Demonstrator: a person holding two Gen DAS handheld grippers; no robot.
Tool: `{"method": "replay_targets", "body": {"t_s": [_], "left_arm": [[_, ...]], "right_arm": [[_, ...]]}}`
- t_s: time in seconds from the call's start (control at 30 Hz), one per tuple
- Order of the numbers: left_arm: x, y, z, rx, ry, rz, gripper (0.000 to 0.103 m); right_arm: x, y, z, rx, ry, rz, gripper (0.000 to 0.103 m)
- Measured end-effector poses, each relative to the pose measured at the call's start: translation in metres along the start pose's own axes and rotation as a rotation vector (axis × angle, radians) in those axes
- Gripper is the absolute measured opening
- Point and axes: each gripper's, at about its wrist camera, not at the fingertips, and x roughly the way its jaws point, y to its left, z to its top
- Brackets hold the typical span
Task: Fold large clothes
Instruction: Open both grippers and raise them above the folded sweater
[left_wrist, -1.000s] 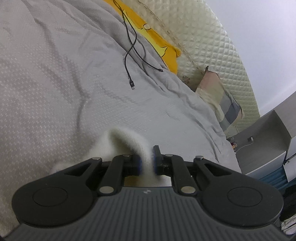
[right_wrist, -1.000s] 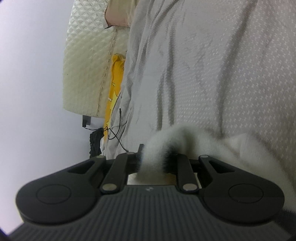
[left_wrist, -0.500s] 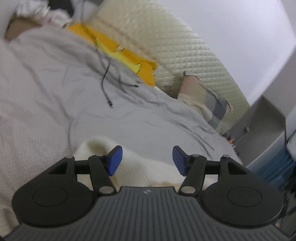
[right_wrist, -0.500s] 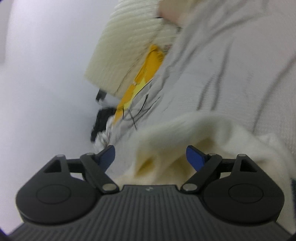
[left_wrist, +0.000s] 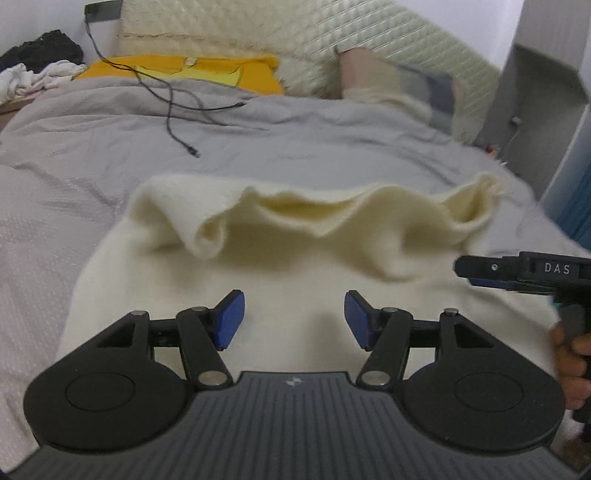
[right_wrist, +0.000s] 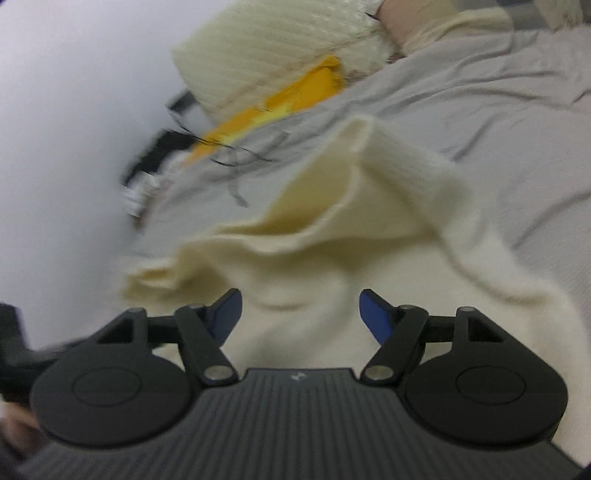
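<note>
Grey bedding (right_wrist: 480, 92) blurs around the cream garment (right_wrist: 332, 229), its far edge seemingly rumpled.

Right gripper (right_wrist: 300, 312) open above a cream garment (right_wrist: 332, 254) on a grey bed cover (right_wrist: 498, 110).

The blue pads (right_wrist: 373, 314) stood apart with nothing pinched between them; the jaws had just been closing a little, the garment lying under and beyond them, not gripped. The garment's far edge rose in loose folds, one ribbed corner (right_wrist: 402, 166) sticking up. Beyond it lay a black cable (right_wrist: 240, 155), blurred, and a yellow pillow (right_wrist: 295, 96) against a quilted cream headboard (right_wrist: 258, 44). The picture was tilted and smeared on the left, where a dark shape at the edge could not be made out.
</note>
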Motion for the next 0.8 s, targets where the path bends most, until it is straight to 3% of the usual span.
{"method": "replay_targets", "body": {"t_s": [0.07,0.23,0.33,0.57,0.8], "left_arm": [[0.011,0.006,0.005,-0.013,-0.006,0.028,0.065],[0.023,0.025,0.017,-0.042,-0.029,0.142,0.065],[0.027,0.040,0.023,-0.071,-0.011,0.174,0.065],[0.047,0.037,0.020,0.004,0.042,0.225,0.065],[0.052,0.028,0.017,0.042,0.041,0.249,0.065]], "right_arm": [[0.008,-0.008,0.003,0.029,-0.001,-0.020,0.055],[0.018,-0.024,0.016,0.025,-0.038,-0.153,0.055],[0.020,-0.036,0.020,0.031,-0.068,-0.204,0.053],[0.043,-0.045,0.013,0.009,-0.005,-0.240,0.052],[0.041,-0.041,0.013,-0.002,-0.009,-0.245,0.053]]}}
